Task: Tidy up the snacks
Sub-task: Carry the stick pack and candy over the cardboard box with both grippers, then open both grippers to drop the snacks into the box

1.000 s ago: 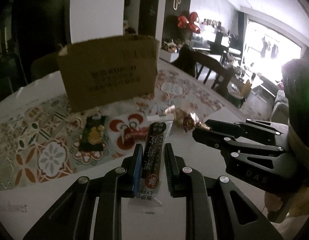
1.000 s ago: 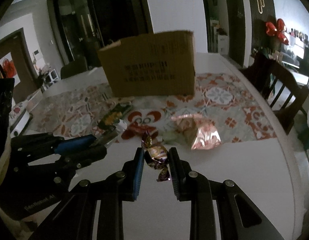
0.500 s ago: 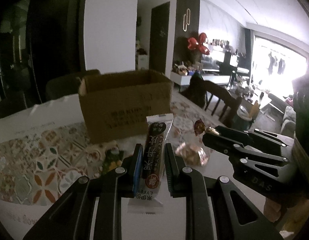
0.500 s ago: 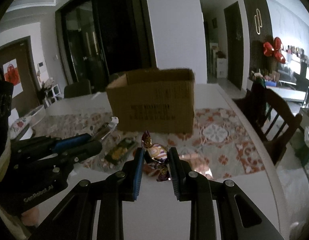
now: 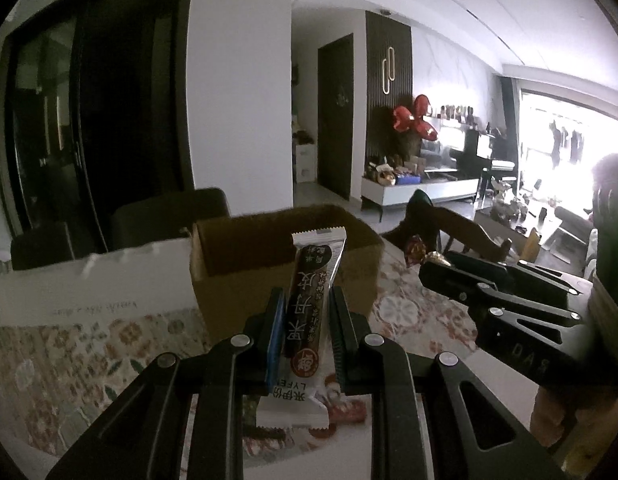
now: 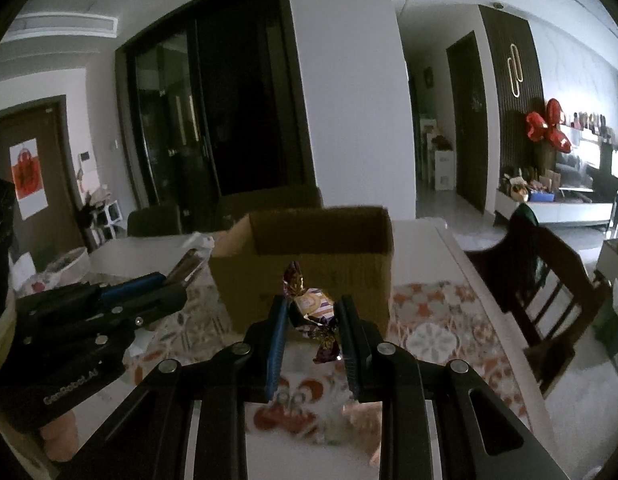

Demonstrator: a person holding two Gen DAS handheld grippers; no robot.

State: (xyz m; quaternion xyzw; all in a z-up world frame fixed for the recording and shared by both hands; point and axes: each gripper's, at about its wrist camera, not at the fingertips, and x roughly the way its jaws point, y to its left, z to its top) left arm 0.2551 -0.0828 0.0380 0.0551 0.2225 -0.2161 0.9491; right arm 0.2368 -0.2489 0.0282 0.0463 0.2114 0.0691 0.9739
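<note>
Left claw (image 5: 305,300) gripping snack bar (image 5: 309,312), right claw (image 6: 311,308) gripping wrapped candy (image 6: 313,306), cardboard box (image 6: 309,240) ahead

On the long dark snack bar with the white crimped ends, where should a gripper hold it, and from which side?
Across the narrow middle of the long dark snack bar, coming in along its length from the near crimped end. It is slim and flat, so the pads meet its two long edges. The left gripper holds it just so, shut on the dark printed part, the bar pointing toward the open brown cardboard box.
</note>
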